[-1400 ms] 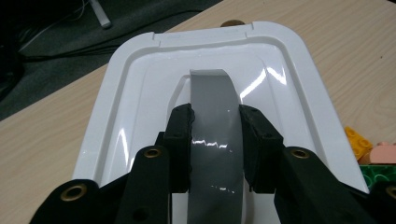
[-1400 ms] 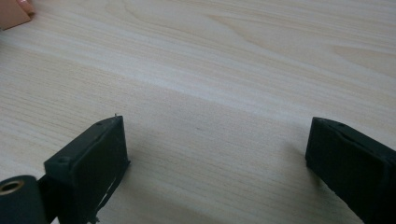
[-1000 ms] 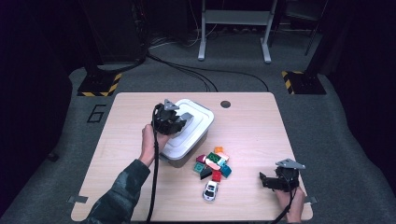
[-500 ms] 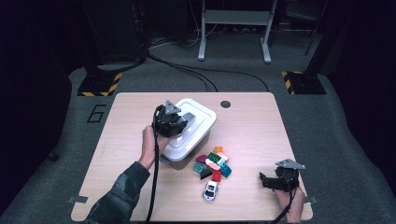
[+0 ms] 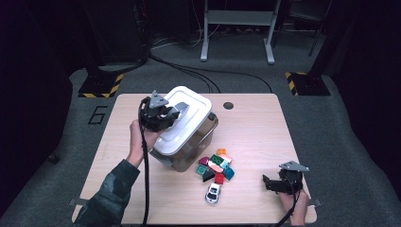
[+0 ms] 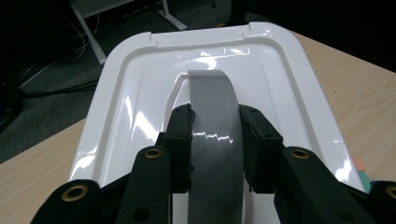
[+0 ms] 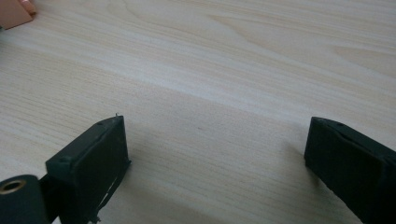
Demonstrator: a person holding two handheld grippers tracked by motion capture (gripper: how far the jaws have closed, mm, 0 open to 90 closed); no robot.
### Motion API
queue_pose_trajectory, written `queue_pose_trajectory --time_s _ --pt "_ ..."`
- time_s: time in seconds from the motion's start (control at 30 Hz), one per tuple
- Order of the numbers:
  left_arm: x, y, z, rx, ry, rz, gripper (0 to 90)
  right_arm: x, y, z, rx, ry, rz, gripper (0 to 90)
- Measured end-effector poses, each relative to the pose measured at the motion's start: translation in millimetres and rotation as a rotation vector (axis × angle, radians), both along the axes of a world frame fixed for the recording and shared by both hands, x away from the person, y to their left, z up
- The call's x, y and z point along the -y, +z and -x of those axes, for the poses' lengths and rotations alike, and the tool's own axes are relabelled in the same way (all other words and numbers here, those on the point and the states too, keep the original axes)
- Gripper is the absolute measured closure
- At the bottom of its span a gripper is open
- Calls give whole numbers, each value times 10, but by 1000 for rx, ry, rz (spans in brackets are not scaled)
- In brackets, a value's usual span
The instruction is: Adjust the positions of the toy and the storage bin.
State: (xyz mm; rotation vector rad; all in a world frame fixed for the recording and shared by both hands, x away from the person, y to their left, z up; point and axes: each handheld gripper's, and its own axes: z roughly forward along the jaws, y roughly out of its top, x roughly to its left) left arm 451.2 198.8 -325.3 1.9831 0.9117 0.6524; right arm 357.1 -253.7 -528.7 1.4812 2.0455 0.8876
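Observation:
A clear plastic box with a white lid hangs tilted over the left middle of the table, lifted by its grey handle. My left gripper is shut on that handle, and its black pads press on both sides of it. Just right of the box, several small coloured toys and a white toy car lie on the table. My right gripper rests low at the front right corner, its jaws wide apart over bare wood with nothing between them.
The wooden table has a round cable hole near its far edge. Beyond it are grey floor, cables and a metal stand. Yellow-black striped blocks sit at both far corners.
The left gripper has risen with the handle, and the box has come up off the table and tilted. The right gripper has kept still.

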Motion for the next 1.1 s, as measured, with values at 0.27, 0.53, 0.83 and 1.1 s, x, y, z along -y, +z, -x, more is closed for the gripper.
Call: queue_pose_trajectory --time_s 0.27,0.53,0.83,1.1 --pt "-268 140 2 24 48 -9 667 1 -1 1 1 1 3 52" --pt "-618 205 -48 25 122 -18 668 0 -1 3 1 -1 5 52" --pt "-1090 105 -210 6 257 4 668 3 -1 -4 0 4 4 50" --pt "-1328 -232 -400 -37 341 -2 668 3 -1 -3 1 4 5 51"
